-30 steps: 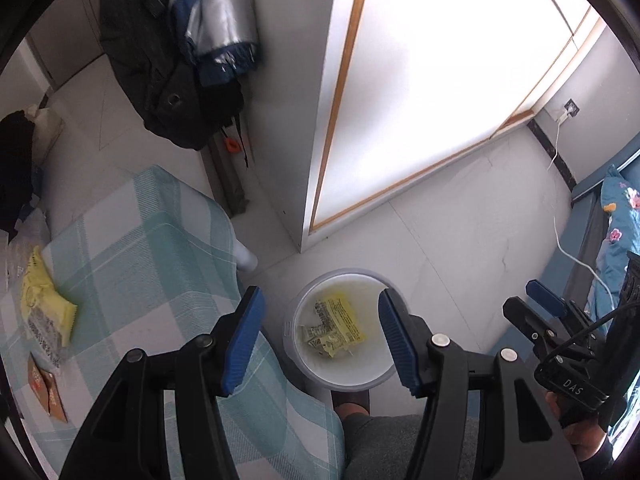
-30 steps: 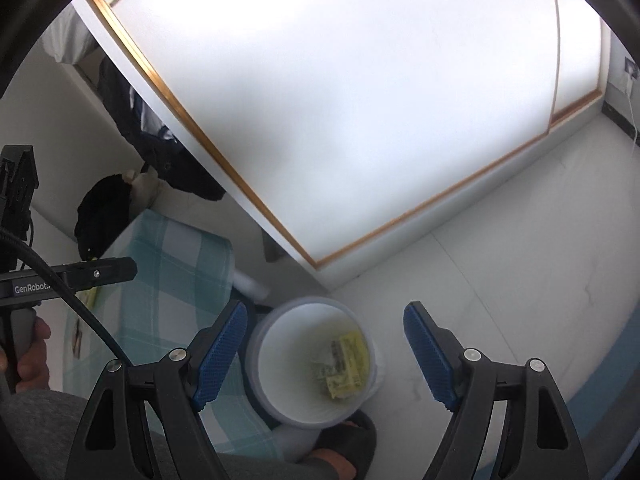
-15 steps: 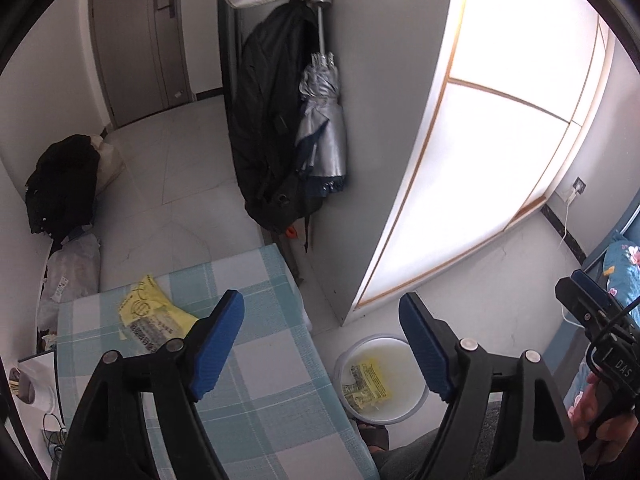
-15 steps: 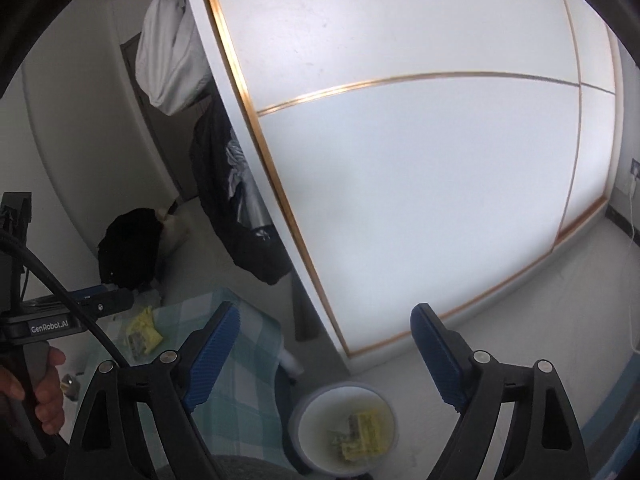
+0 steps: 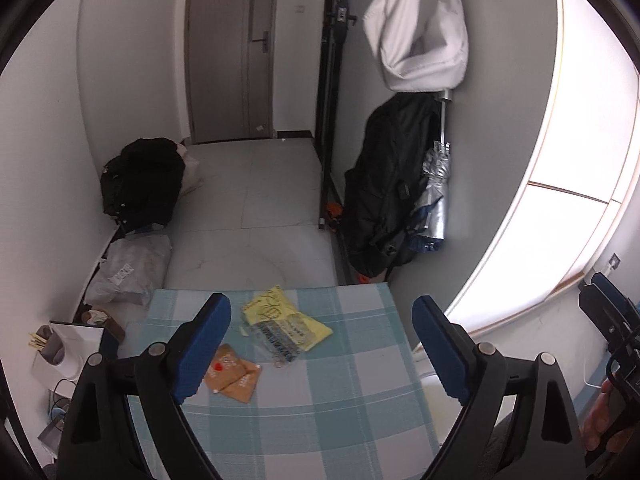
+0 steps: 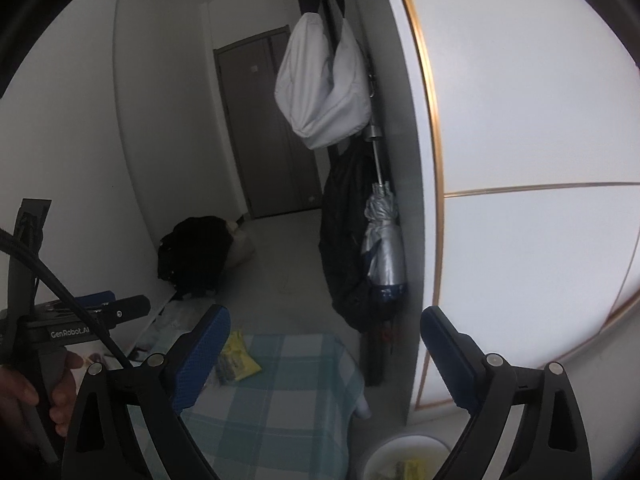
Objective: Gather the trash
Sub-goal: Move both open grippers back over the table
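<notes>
Both grippers are hovering with jaws spread wide and empty: the left gripper is facing a yellow wrapper and brown packets lying on the checked table, while the right gripper is waiting above the white bin, where one wrapper is already lying. Next, apparently, comes lowering the left jaws over the yellow wrapper.

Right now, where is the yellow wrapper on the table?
In the left wrist view the yellow wrapper lies on the checked tablecloth near the far edge, just beyond the brown packets, between the open fingers of the left gripper.
</notes>
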A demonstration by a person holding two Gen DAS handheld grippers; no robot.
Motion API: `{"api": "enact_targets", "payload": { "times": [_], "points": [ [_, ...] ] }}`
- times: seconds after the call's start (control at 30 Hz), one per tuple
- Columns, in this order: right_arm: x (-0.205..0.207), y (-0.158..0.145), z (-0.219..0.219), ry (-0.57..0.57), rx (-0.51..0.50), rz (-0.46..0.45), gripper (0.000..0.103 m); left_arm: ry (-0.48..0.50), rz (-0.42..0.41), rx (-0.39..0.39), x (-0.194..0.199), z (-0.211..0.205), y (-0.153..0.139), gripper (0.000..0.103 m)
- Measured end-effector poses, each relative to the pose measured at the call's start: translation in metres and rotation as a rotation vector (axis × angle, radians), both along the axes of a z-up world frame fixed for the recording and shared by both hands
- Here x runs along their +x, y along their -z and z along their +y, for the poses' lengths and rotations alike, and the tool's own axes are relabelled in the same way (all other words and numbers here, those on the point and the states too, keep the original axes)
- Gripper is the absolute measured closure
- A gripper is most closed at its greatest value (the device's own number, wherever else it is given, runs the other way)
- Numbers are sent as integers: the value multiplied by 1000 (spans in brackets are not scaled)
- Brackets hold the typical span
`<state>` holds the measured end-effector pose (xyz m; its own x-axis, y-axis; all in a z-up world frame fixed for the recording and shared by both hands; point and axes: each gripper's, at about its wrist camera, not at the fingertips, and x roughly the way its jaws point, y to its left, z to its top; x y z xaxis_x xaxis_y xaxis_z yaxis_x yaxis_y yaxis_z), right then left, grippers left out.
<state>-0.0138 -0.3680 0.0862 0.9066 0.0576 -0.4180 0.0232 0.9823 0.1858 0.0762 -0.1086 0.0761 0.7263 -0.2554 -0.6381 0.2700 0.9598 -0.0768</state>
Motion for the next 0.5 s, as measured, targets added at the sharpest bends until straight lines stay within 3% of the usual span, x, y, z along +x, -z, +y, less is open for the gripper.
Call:
{"api": "enact_targets", "payload": {
  "times": [0.33, 0.5],
  "points": [
    [26, 11, 77, -167, 6, 19, 6, -184, -60, -45, 1, 82, 21, 11],
    [38, 30, 106, -211, 3, 56, 6, -233, -51, -90, 5, 110, 37, 7]
  ]
}}
